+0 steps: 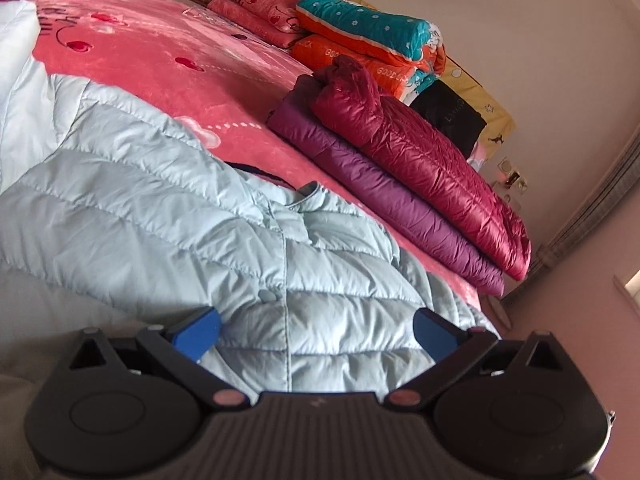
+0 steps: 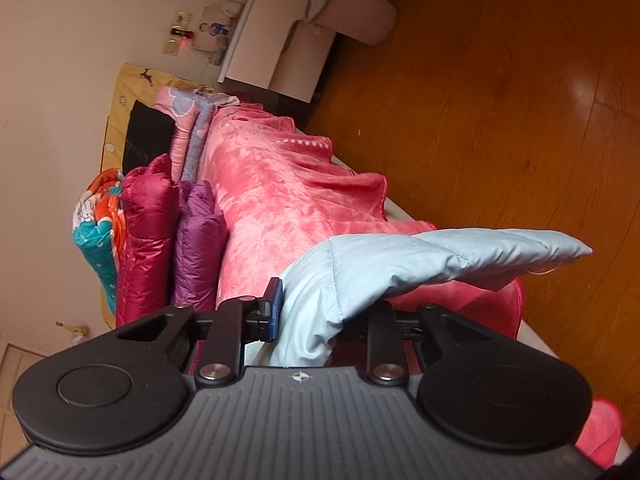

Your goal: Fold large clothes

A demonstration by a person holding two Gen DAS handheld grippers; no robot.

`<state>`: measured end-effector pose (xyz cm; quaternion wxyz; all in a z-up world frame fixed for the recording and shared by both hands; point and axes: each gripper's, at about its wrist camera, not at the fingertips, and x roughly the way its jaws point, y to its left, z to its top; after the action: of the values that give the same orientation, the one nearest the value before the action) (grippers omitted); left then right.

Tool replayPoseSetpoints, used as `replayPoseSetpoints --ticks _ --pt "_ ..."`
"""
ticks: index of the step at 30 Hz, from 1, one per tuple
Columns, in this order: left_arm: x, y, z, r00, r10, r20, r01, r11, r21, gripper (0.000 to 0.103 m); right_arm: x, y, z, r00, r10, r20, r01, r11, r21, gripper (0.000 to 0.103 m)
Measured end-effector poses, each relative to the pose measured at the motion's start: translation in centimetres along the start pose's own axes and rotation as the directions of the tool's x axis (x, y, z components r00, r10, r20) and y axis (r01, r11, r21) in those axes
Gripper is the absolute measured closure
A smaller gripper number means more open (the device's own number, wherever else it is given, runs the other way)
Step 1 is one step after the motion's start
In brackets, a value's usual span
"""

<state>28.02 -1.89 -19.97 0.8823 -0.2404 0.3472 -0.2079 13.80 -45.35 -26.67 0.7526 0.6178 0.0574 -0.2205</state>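
A light blue quilted jacket [image 1: 168, 216] lies spread on the pink blanket [image 1: 168, 68] of the bed. My left gripper [image 1: 316, 334] hovers low over the jacket's snap-button front. Its blue pads [image 1: 198, 336] stand wide apart, with nothing pinched between them. In the right wrist view, my right gripper [image 2: 316, 320] is shut on an edge of the light blue jacket [image 2: 384, 268]. The pinched fabric bulges out over the fingers and hides the right pad. A pointed flap sticks out to the right, above the bed's edge.
A folded crimson jacket [image 1: 420, 168] rests on a folded purple one [image 1: 384, 216] at the right side of the bed. Behind them sit stacked quilts [image 1: 372, 40] and a black garment [image 1: 448, 120]. Beyond the bed's edge are wooden floor [image 2: 500, 100] and a white nightstand [image 2: 276, 52].
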Motion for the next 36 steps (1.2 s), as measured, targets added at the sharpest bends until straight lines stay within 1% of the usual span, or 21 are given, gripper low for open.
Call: replayPoseSetpoints --ticks 4,7,10,12,15,17,19,21,23,25,26,29,32,34,35,36 --pt "-0.1 0.5 0.6 0.999 -0.032 0.002 0.032 0.999 -0.034 0.001 -1.0 1.4 0.1 1.000 0.011 0.025 -0.010 0.998 -0.056 0.079" --pt "-0.4 1.1 0.9 0.999 -0.041 0.010 0.042 0.998 -0.052 0.002 -1.9 3.6 -0.1 0.999 0.018 0.044 -0.011 0.986 -0.164 0.080" --pt "-1.0 1.5 1.4 0.999 -0.044 0.023 0.046 0.996 -0.076 0.002 -2.7 6.3 -0.9 0.998 0.023 0.065 -0.003 0.953 -0.304 0.080" --pt "-1.5 1.7 1.8 0.998 -0.047 0.031 0.049 0.996 -0.074 0.003 -3.2 8.3 -1.6 0.997 0.033 0.070 -0.004 0.925 -0.379 0.080" --pt "-2.2 1.6 2.4 0.998 -0.053 0.042 0.056 0.997 -0.061 0.003 -3.8 11.4 -3.1 0.995 0.082 0.054 -0.046 0.873 -0.485 0.080" --pt "-2.9 1.7 2.9 0.997 -0.055 0.059 0.058 0.997 -0.049 0.003 -4.2 14.0 -4.6 0.993 0.114 0.036 -0.073 0.817 -0.571 0.080" --pt "-3.3 1.8 3.2 0.996 -0.046 0.079 0.048 0.998 -0.031 0.003 -4.6 16.2 -6.5 0.991 0.134 0.023 -0.086 0.746 -0.660 0.080" --pt "-3.8 2.1 3.6 0.995 -0.030 0.099 0.032 0.999 -0.015 0.003 -4.9 18.3 -8.6 0.988 0.154 0.009 -0.096 0.659 -0.746 0.080" --pt "-4.3 2.4 3.9 0.992 -0.014 0.122 0.016 1.000 -0.013 0.003 -5.0 20.0 -11.1 0.986 0.165 -0.013 -0.104 0.560 -0.822 0.080" --pt "-4.9 3.0 4.3 0.990 0.002 0.143 0.002 1.000 -0.023 0.003 -4.7 21.1 -13.3 0.985 0.168 -0.048 -0.122 0.471 -0.874 0.080" --pt "-5.2 3.4 4.5 0.988 0.011 0.154 -0.006 0.999 -0.037 0.003 -4.5 21.7 -14.7 0.983 0.169 -0.068 -0.134 0.420 -0.897 0.080" --pt "-6.1 4.6 5.2 0.981 0.036 0.189 -0.020 0.996 -0.086 0.003 -3.6 22.6 -18.3 0.977 0.162 -0.139 -0.183 0.296 -0.937 0.080" --pt "-7.0 5.6 5.8 0.971 0.069 0.230 -0.043 0.992 -0.116 0.003 -2.3 23.1 -21.6 0.956 0.148 -0.254 -0.285 0.250 -0.925 0.080" --pt "-7.3 6.2 6.2 0.966 0.086 0.244 -0.054 0.989 -0.136 0.003 -1.6 23.1 -24.3 0.944 0.120 -0.306 -0.324 0.185 -0.928 0.080" --pt "-7.5 6.6 6.3 0.964 0.093 0.248 -0.057 0.987 -0.148 0.003 -1.4 22.8 -25.5 0.939 0.103 -0.328 -0.341 0.160 -0.926 0.080" --pt "-7.5 6.8 6.5 0.963 0.099 0.251 -0.061 0.986 -0.156 0.003 -1.0 22.6 -26.5 0.932 0.085 -0.352 -0.361 0.142 -0.922 0.080"
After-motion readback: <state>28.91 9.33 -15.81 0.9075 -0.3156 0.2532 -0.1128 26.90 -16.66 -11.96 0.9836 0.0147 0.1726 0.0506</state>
